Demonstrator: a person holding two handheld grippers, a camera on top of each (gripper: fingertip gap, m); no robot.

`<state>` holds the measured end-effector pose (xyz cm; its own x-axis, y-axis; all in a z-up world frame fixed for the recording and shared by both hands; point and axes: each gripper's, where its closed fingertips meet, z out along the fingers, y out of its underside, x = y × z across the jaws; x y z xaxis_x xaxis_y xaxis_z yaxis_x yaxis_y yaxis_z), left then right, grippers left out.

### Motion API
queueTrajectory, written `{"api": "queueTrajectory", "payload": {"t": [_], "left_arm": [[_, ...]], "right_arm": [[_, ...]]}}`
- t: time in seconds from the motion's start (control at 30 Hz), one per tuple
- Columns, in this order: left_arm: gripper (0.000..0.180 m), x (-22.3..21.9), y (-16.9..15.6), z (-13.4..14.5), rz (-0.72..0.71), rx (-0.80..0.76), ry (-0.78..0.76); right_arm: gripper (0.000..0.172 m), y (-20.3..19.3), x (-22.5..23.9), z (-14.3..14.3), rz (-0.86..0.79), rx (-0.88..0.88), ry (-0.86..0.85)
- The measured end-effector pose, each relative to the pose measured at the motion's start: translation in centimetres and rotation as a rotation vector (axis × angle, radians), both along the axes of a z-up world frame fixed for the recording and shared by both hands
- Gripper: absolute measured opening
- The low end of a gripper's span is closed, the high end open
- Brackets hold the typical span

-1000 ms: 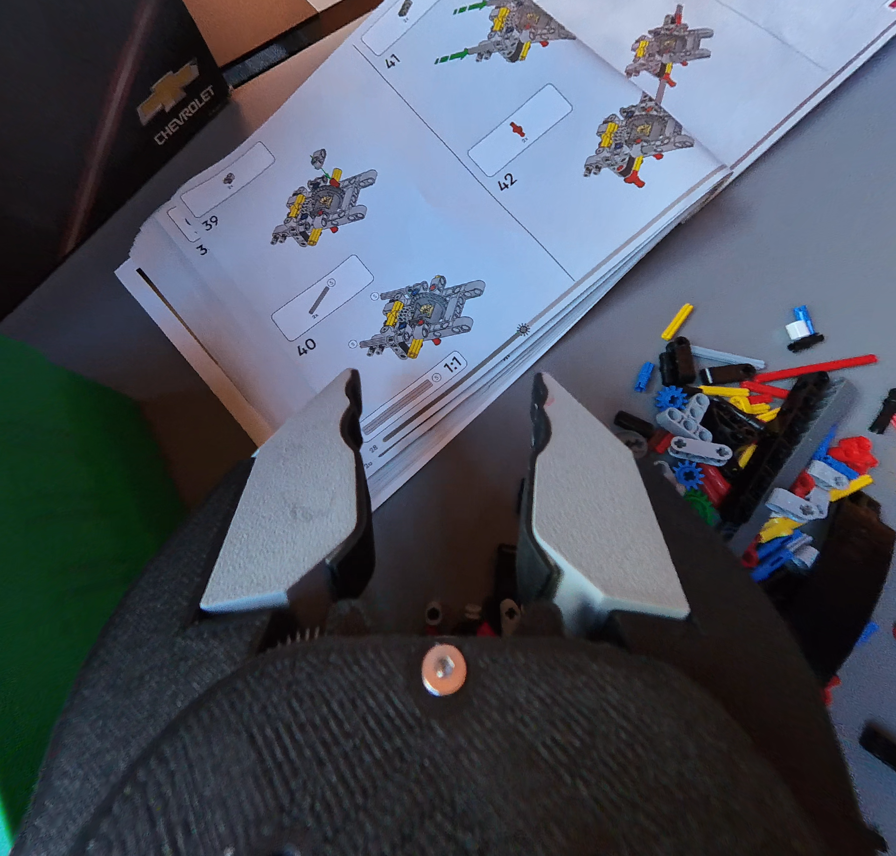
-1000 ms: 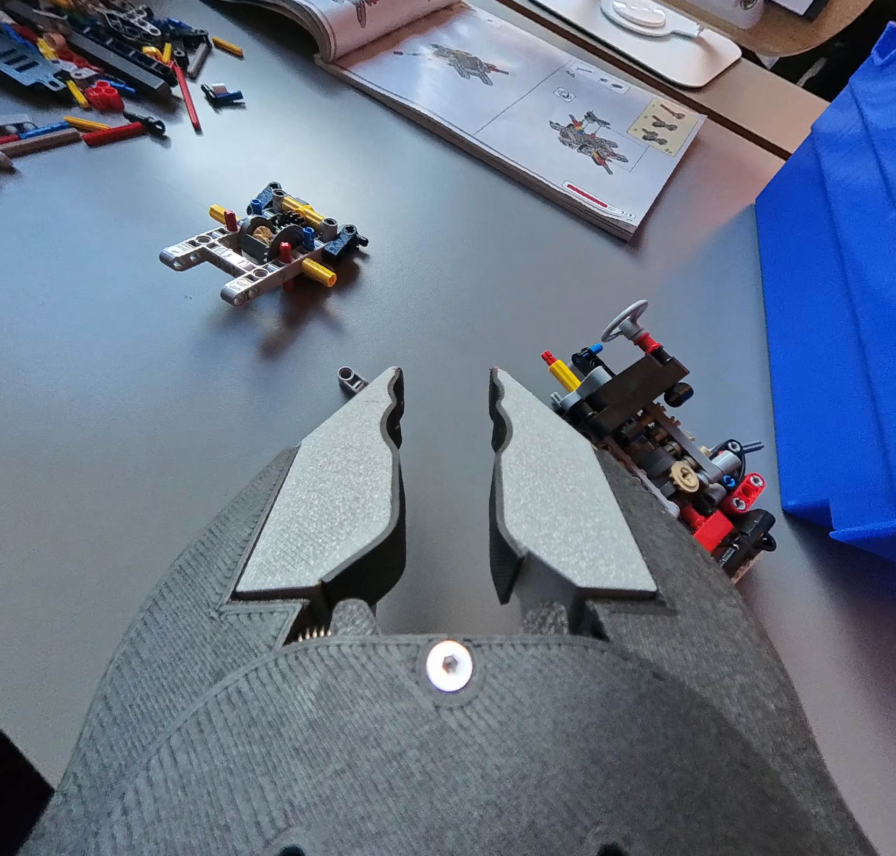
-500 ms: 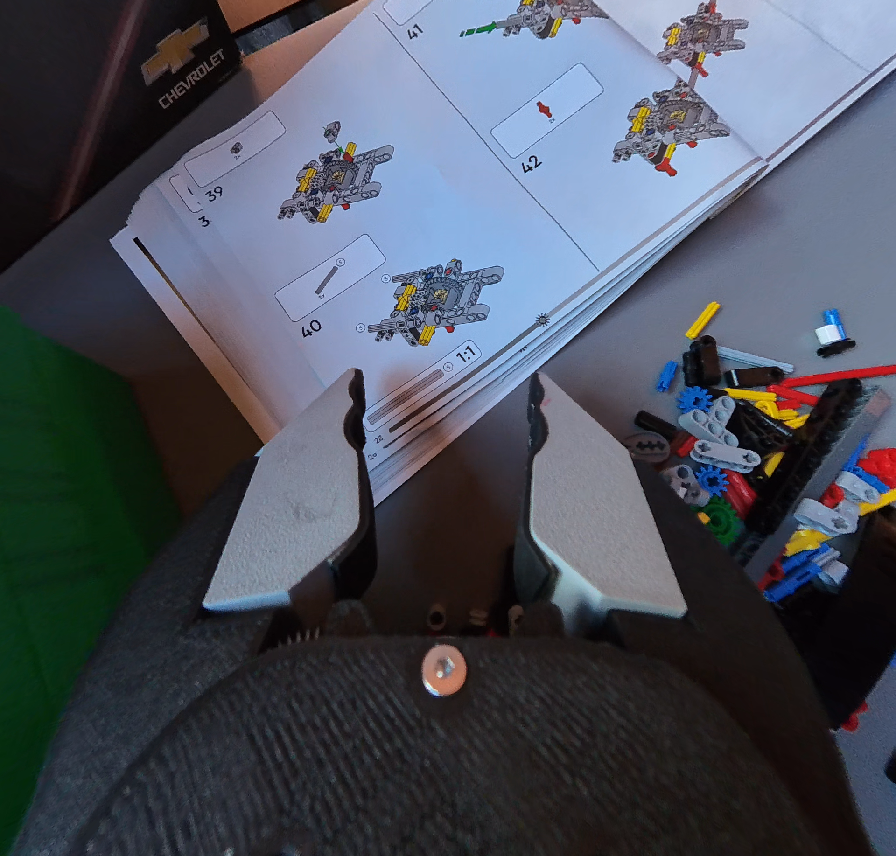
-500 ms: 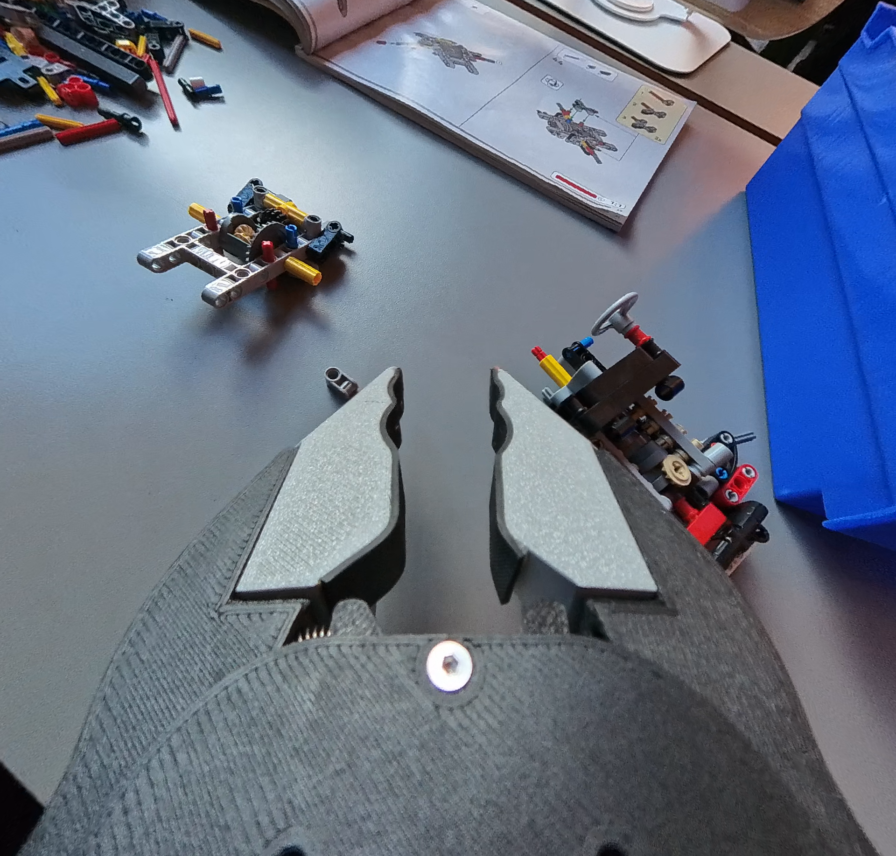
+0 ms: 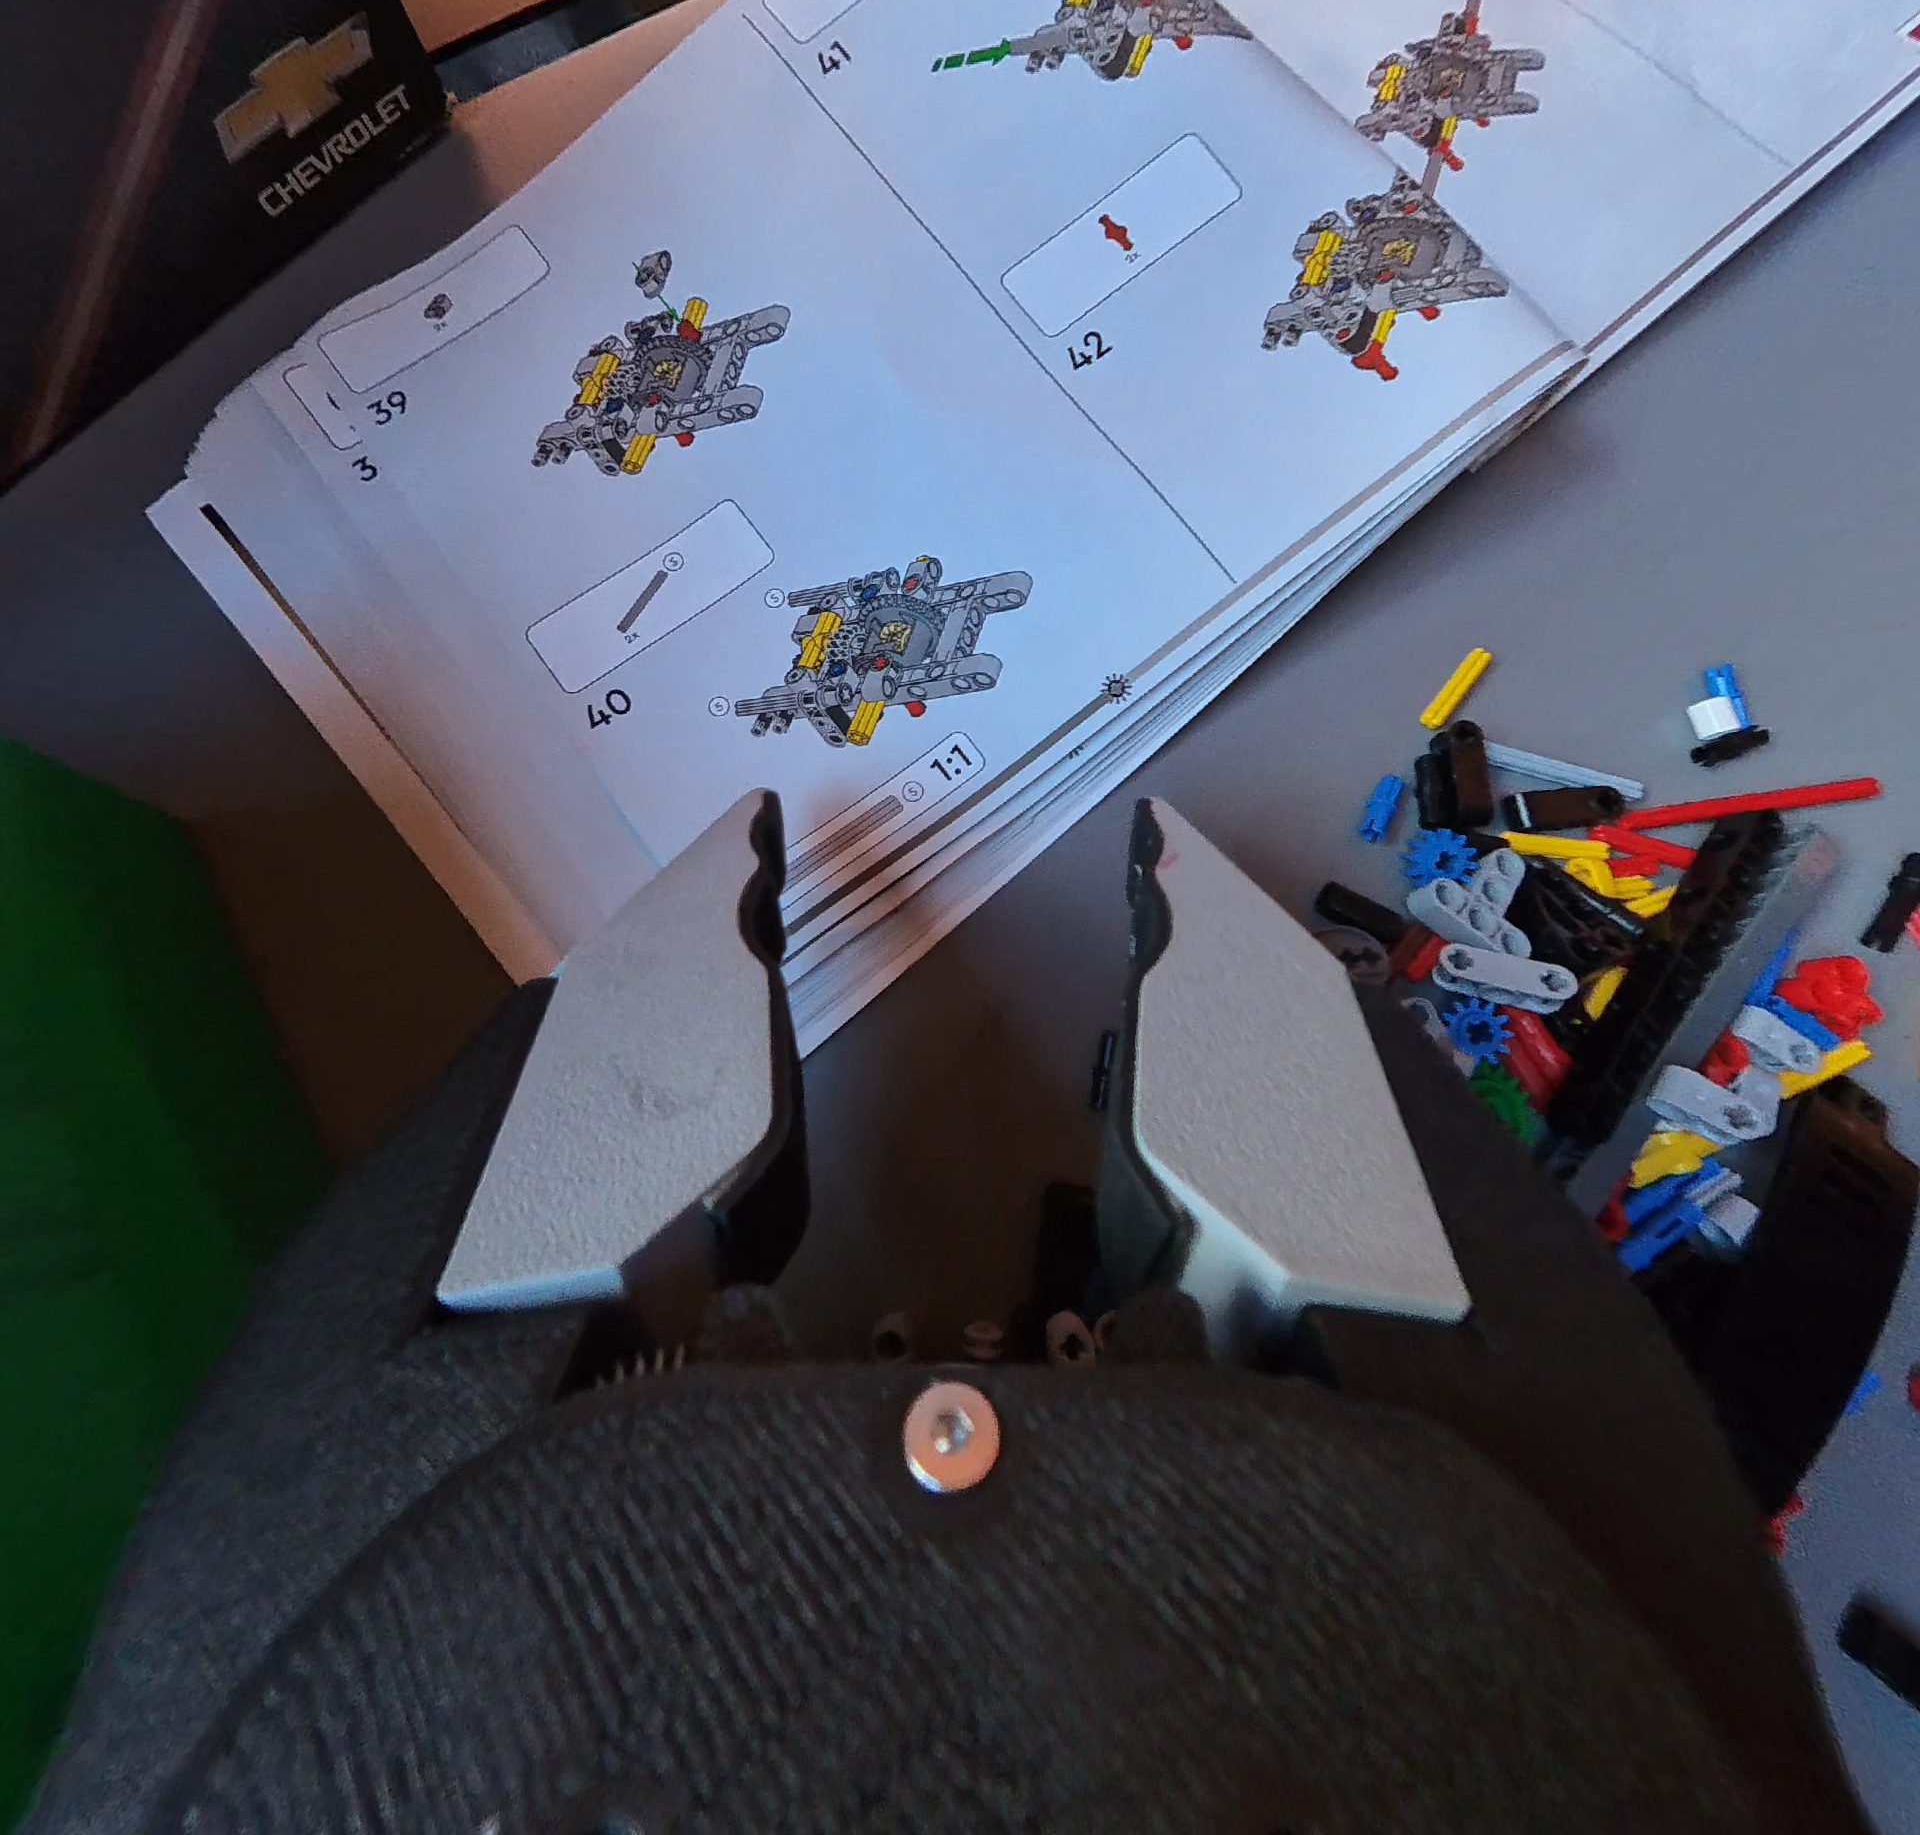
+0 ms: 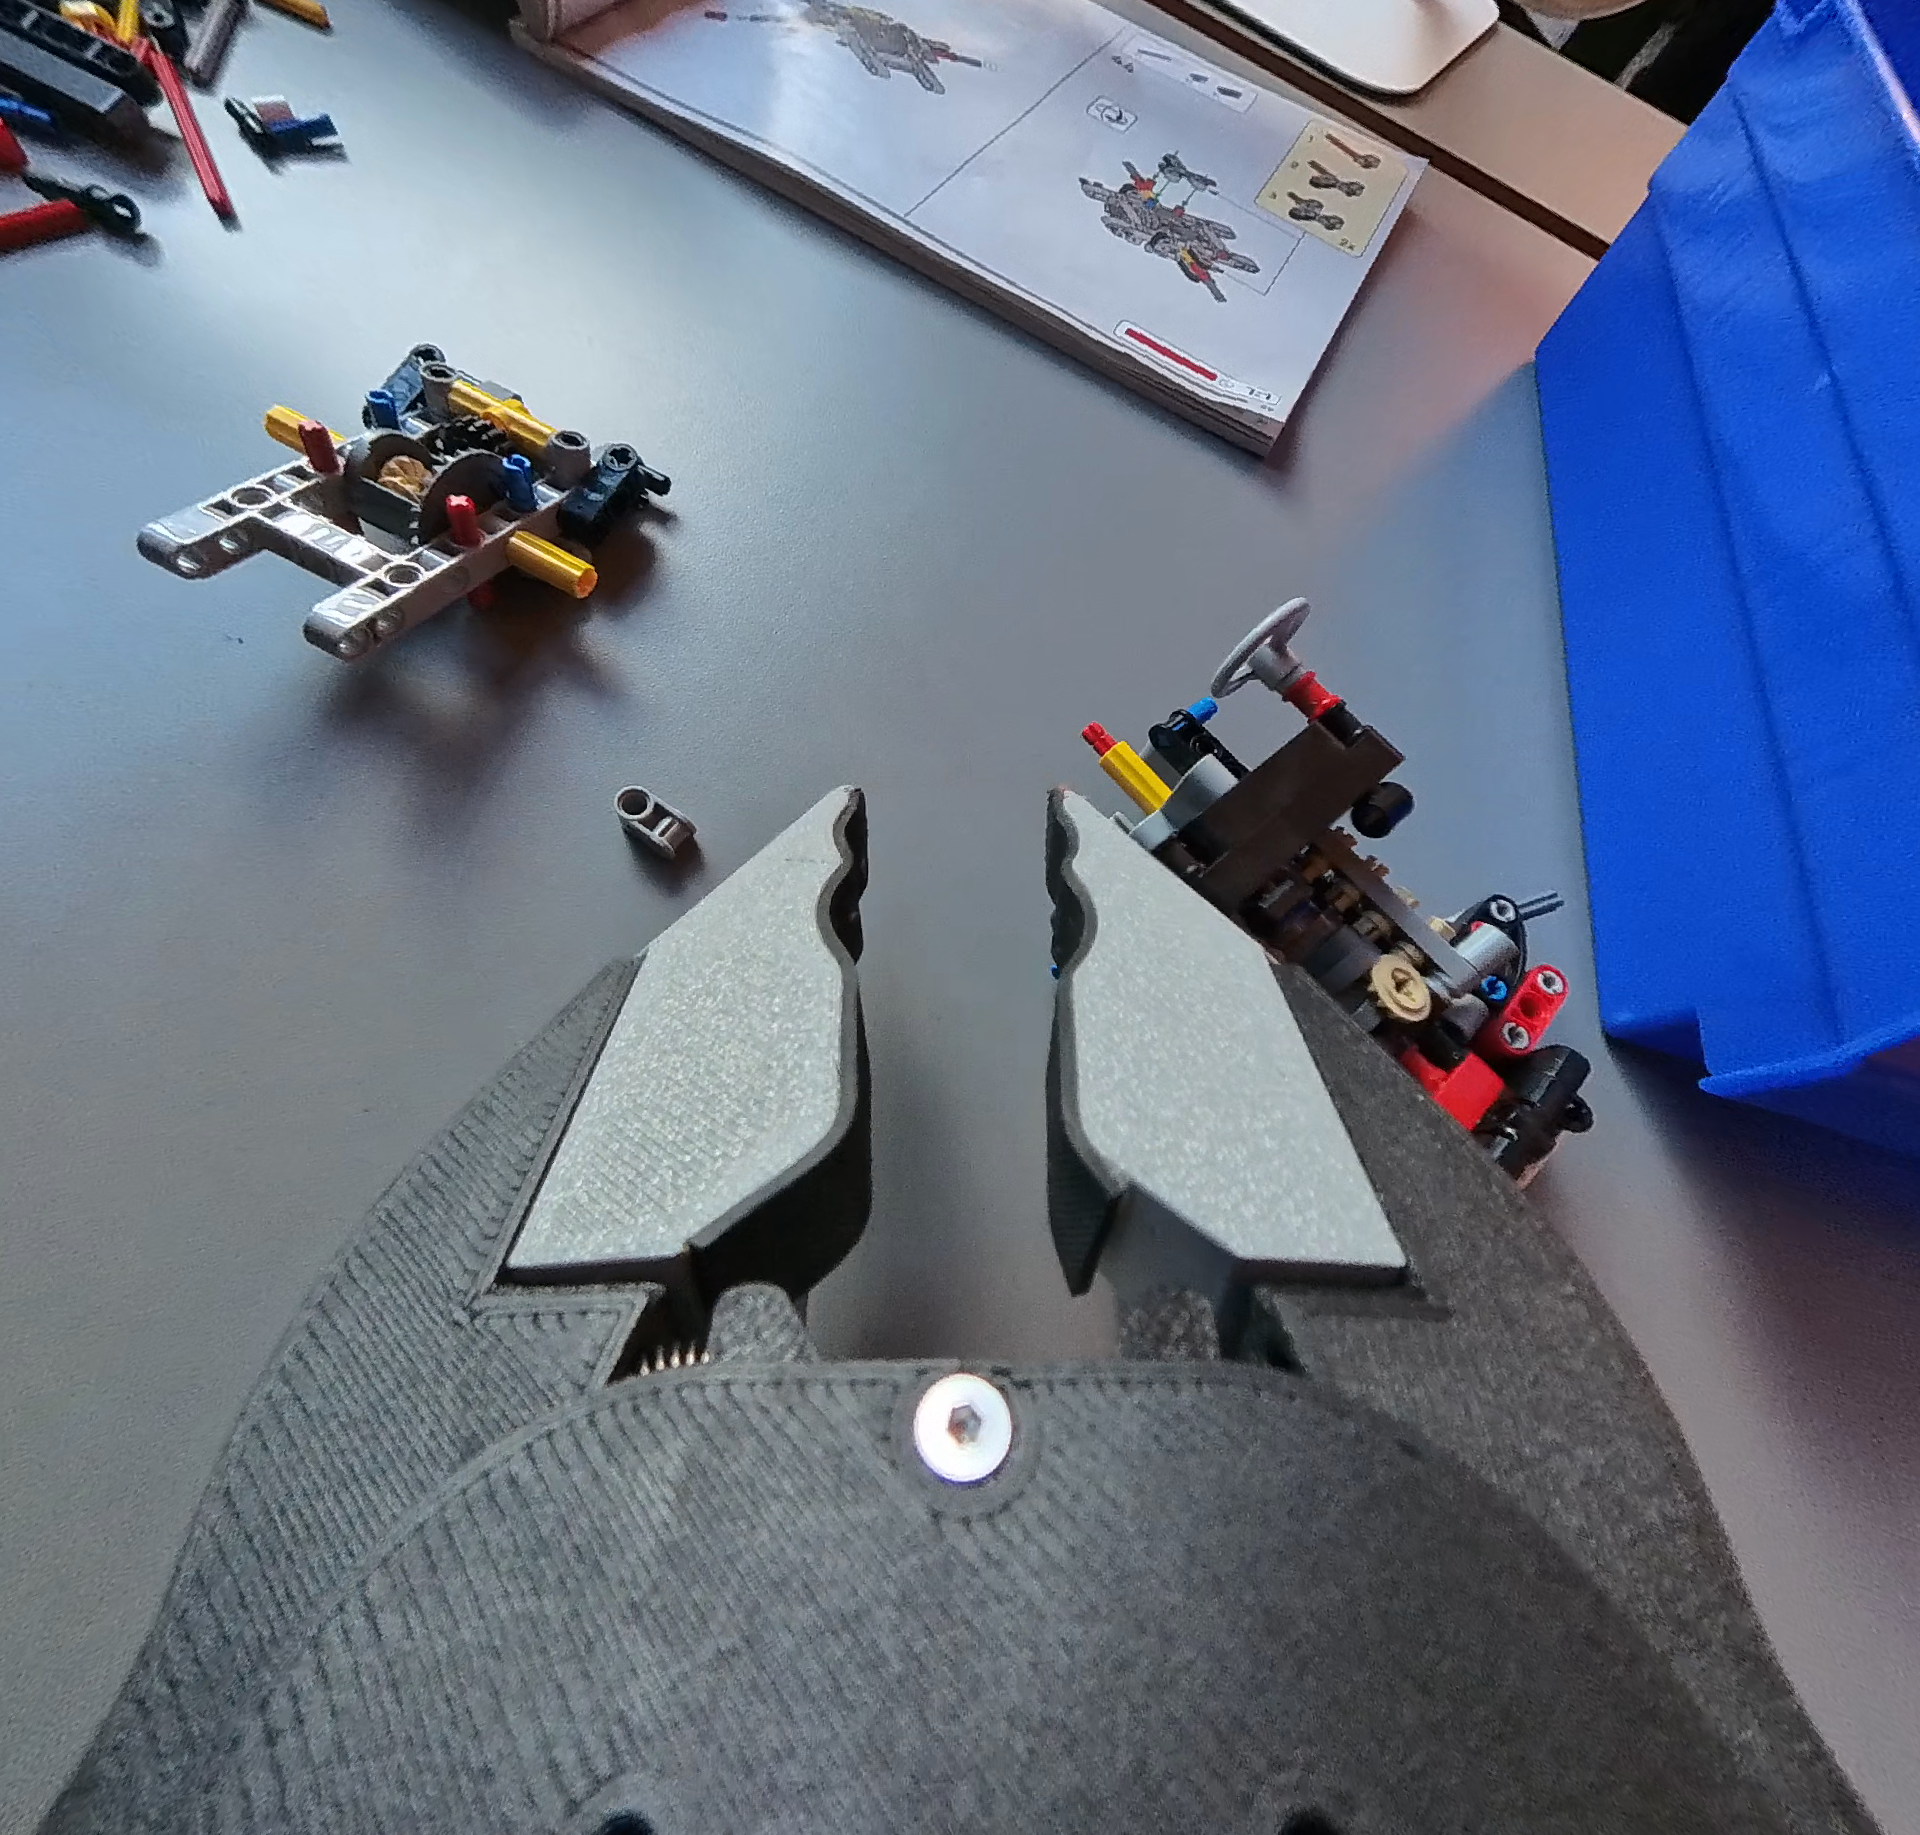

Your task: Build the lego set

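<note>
Since a second ago both views have slid slightly: the open white instruction booklet [image 5: 935, 351] sits lower in the left view, and the small grey connector piece [image 6: 652, 821] has drifted left of the right gripper [image 6: 954, 809].

That gripper hangs open over the dark grey worktop [image 6: 935, 580], nothing between its fingers. The connector lies just beside its left fingertip, long axis slanting down-right, its open hole facing up-left. A dark brick-built chassis with a grey steering wheel [image 6: 1340, 881] lies just right of it, beside a blue plastic bin [image 6: 1766, 538] whose inside is hidden. Farther off rests one grey beam-frame assembly with yellow pins [image 6: 416, 497].

The left gripper [image 5: 956, 819] is open too, empty above the booklet's near corner, with a heap of loose coloured bricks [image 5: 1621, 954] to its right.
</note>
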<state>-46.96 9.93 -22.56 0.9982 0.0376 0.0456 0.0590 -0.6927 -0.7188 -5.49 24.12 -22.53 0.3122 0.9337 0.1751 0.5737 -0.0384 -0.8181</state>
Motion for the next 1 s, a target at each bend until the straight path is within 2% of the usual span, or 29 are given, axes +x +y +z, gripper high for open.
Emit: {"api": "queueTrajectory", "payload": {"t": [0.23, 1.0], "left_arm": [[0.065, 0.1, 0.2, 0.1, 0.008, 0.011, -0.018], [0.064, -0.1, 0.1, 0.3, 0.018, 0.028, -0.028]], "right_arm": [[0.025, 0.5, 0.0, -0.1, -0.018, 0.003, -0.006], [0.025, 0.6, 0.4, 2.3, -0.043, 0.116, 0.118]]}}
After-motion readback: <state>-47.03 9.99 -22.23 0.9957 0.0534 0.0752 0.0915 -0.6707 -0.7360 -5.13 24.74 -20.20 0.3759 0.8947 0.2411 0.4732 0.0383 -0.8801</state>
